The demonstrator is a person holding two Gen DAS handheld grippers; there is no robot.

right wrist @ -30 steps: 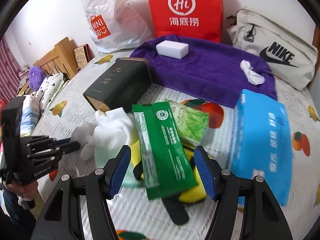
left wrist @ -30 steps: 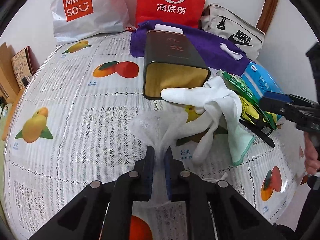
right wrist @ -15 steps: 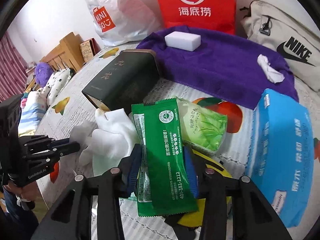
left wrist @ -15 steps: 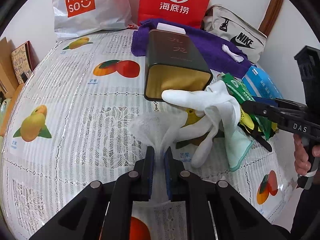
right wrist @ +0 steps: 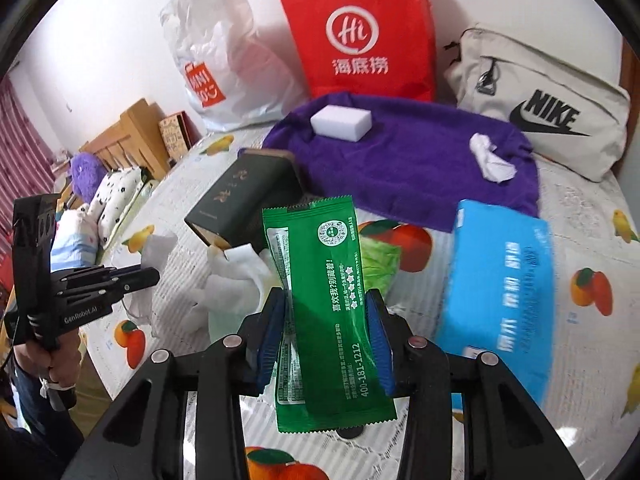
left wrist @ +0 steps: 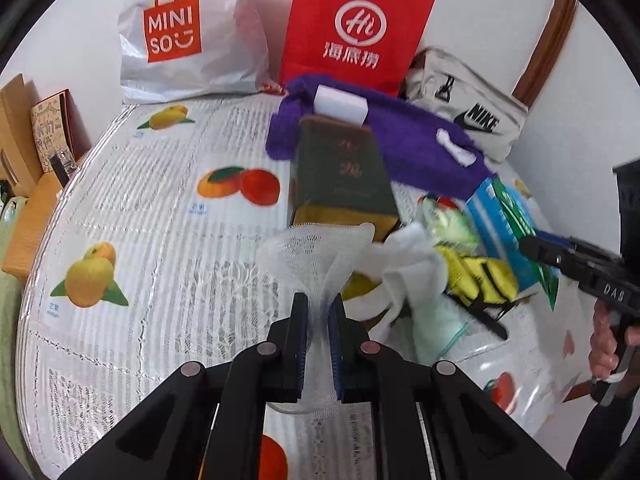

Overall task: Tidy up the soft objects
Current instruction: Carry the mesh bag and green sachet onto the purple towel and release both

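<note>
My left gripper (left wrist: 318,312) is shut on a white mesh cloth (left wrist: 316,248) and holds it lifted above the tablecloth. My right gripper (right wrist: 326,312) is shut on a green wipes packet (right wrist: 324,300) and holds it raised off the pile. The pile holds a white cloth (left wrist: 412,264), a pale green cloth (left wrist: 434,332), a yellow item (left wrist: 476,276) and a light green packet (right wrist: 380,264). A purple towel (right wrist: 412,160) lies at the back with a white sponge (right wrist: 340,122) and a crumpled tissue (right wrist: 490,158) on it.
A dark green tin (left wrist: 344,176) lies on its side by the pile. A blue tissue pack (right wrist: 500,292) lies to the right. A Miniso bag (left wrist: 180,36), a red paper bag (left wrist: 356,28) and a Nike bag (left wrist: 468,116) stand along the wall.
My right gripper closed on the green packet and lifted it off the pile. My left gripper raised the mesh cloth off the table.
</note>
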